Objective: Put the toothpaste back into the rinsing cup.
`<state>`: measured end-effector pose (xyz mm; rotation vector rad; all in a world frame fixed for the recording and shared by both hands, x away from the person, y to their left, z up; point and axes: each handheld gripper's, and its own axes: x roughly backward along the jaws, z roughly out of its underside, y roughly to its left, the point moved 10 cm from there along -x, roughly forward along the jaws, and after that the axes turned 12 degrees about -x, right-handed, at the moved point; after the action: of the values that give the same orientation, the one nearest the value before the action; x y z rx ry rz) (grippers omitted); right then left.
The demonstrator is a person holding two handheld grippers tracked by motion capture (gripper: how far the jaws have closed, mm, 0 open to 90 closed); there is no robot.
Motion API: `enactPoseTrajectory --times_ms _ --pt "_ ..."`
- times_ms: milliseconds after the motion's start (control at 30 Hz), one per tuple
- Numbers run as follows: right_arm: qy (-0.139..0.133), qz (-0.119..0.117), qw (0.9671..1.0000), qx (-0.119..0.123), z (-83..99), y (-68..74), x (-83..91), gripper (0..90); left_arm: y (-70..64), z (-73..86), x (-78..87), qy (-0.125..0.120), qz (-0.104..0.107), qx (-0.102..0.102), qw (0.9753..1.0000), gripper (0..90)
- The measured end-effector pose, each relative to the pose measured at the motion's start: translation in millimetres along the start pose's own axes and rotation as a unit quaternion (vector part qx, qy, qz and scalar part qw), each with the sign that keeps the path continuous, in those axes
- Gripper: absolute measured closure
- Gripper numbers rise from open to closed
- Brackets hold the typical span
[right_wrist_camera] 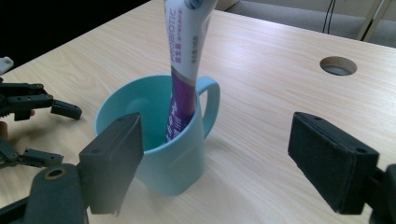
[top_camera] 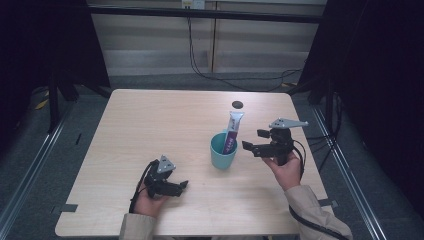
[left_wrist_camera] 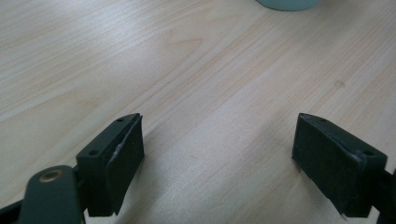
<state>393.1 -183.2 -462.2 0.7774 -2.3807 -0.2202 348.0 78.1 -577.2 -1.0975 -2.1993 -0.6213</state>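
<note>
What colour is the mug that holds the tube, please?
The mug is light turquoise, clearest in the right gripper view; the tube in it is white and purple.

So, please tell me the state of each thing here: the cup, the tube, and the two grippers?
Cup: upright on the table, handle turned away from the right gripper, holds the tube.
Tube: standing in the cup, leaning on its rim, top sticking out.
Left gripper: open, nothing between the jaws, low over the table.
Right gripper: open, beside the cup, not touching it.
</note>
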Motion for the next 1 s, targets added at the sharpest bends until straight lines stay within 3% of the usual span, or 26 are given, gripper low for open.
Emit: enactPoseTrajectory --times_ms 733,1000 --pt "0.015 0.007 0.9998 0.014 29.8 -12.0 5.5 16.2 0.1 0.1 0.0 0.000 0.000 0.000 1.0000 16.4" --pt "0.017 0.004 0.9998 0.007 40.8 -17.5 8.0 16.2 -0.3 -0.1 -0.1 0.000 0.001 0.001 1.0000 16.4"
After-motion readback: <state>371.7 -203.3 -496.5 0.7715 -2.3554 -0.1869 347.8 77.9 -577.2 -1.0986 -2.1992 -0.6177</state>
